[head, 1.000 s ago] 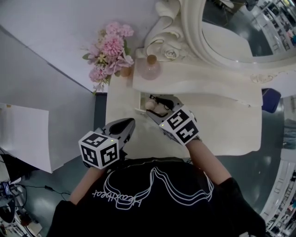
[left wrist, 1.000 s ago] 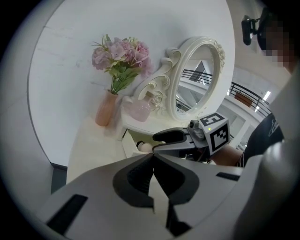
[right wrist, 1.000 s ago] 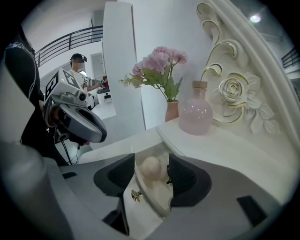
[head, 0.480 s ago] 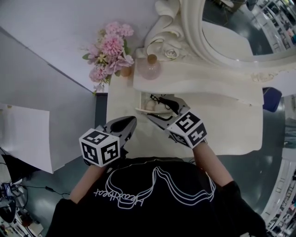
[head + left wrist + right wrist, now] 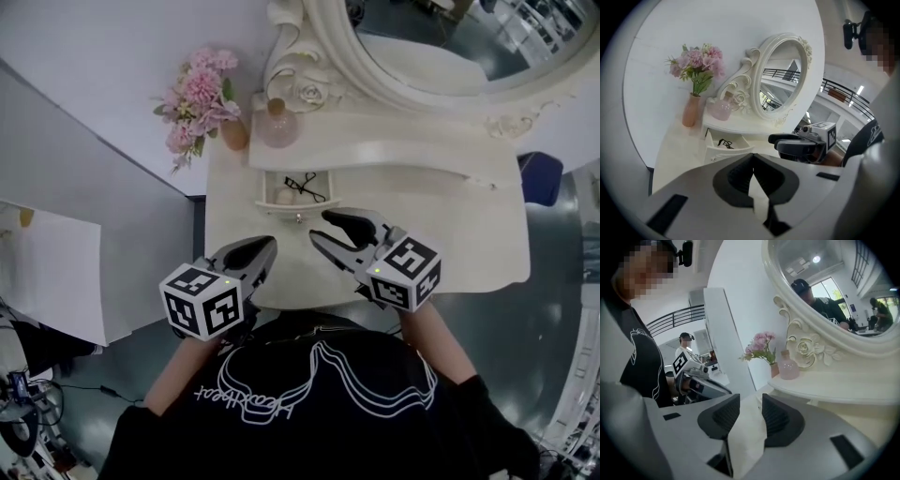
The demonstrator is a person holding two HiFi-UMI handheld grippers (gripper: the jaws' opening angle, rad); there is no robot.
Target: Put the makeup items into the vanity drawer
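The small vanity drawer (image 5: 296, 212) stands pulled out under the mirror shelf. Inside it lie a black eyelash curler (image 5: 309, 187) and a round beige item (image 5: 284, 196). My right gripper (image 5: 323, 227) hovers over the tabletop just in front of the drawer; its jaws are closing with nothing between them. In the right gripper view the right gripper (image 5: 751, 401) shows only bare tabletop through the gap. My left gripper (image 5: 266, 246) rests at the table's front left, shut and empty. In the left gripper view its tips (image 5: 752, 157) meet, and the drawer (image 5: 725, 151) stands ahead.
A vase of pink flowers (image 5: 199, 98) and a pink glass bottle (image 5: 277, 126) stand at the back left of the white vanity (image 5: 450, 234). The ornate oval mirror (image 5: 441, 56) rises behind the raised shelf. A dark floor lies beyond the table's edges.
The right gripper has drawn back out of the drawer towards the table's front, and its jaws have narrowed after standing wider. The left gripper has stayed put.
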